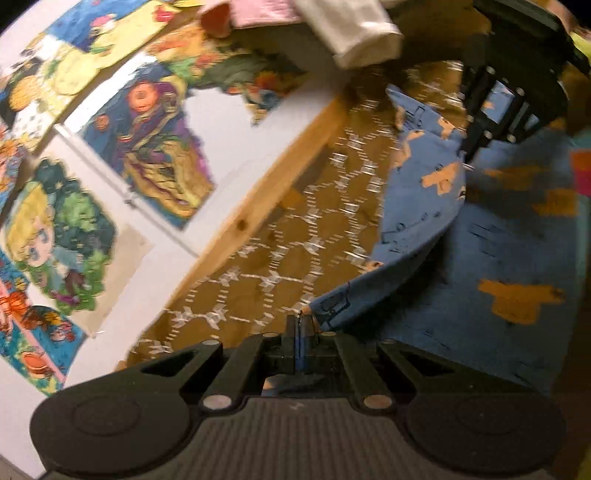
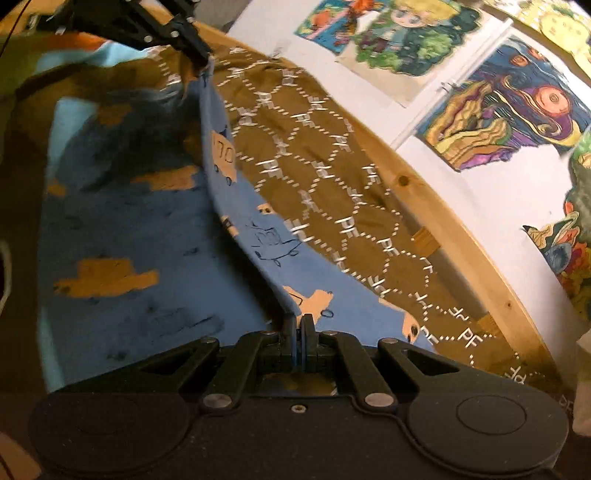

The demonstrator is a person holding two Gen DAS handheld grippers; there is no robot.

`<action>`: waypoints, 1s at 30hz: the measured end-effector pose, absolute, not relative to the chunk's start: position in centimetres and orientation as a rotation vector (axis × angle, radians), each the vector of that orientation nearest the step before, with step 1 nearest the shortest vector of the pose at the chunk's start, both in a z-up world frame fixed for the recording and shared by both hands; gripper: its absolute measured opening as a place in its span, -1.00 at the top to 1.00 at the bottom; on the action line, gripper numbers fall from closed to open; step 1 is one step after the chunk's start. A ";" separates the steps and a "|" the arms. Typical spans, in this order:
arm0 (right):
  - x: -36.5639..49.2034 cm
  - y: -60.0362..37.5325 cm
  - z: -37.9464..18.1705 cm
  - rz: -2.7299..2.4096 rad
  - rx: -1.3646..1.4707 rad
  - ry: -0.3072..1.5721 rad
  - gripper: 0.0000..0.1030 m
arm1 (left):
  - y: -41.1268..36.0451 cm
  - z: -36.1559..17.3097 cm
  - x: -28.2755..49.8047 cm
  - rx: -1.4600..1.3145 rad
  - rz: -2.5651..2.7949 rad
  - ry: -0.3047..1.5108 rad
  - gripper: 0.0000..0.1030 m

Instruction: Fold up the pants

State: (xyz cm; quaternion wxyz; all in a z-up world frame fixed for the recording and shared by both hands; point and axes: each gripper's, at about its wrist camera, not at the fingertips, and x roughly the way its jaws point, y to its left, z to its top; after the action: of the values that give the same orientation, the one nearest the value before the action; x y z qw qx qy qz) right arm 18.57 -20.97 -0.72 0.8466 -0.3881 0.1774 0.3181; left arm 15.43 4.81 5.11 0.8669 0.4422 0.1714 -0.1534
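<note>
The pants (image 1: pixel 480 251) are blue with orange shapes and black line drawings; they lie on a brown patterned bedspread (image 1: pixel 295 221). My left gripper (image 1: pixel 300 321) is shut on one corner of a raised pants edge. My right gripper (image 2: pixel 300 320) is shut on the other end of that edge, and also shows in the left wrist view (image 1: pixel 466 155). The edge of the pants (image 2: pixel 221 177) stretches lifted between the two grippers over the rest of the fabric. The left gripper appears in the right wrist view at top left (image 2: pixel 201 62).
A wooden bed rail (image 2: pixel 424 206) borders the bedspread (image 2: pixel 325 155). Behind it is a white wall with colourful cartoon posters (image 2: pixel 509 110). Folded pale clothes (image 1: pixel 354 33) lie at the far end of the bed.
</note>
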 end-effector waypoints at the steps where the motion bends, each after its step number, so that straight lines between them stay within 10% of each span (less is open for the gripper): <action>1: 17.7 -21.0 -1.2 0.670 -0.835 0.372 0.99 | 4.6 4.4 14.9 0.944 -0.332 0.366 1.00; 17: 11.0 -20.3 -7.8 0.617 -0.782 0.422 0.99 | 4.1 -3.6 11.4 1.052 -0.372 0.540 0.99; 30: 11.6 -20.8 -8.1 0.594 -0.847 0.414 0.22 | 3.8 -3.8 11.3 1.037 -0.333 0.540 0.34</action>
State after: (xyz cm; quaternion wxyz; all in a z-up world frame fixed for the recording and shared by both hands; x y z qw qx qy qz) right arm 11.64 -20.78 -8.13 0.8488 -0.4019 0.1963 0.2821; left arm 11.34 3.84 -3.83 0.8210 0.4872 0.2535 -0.1562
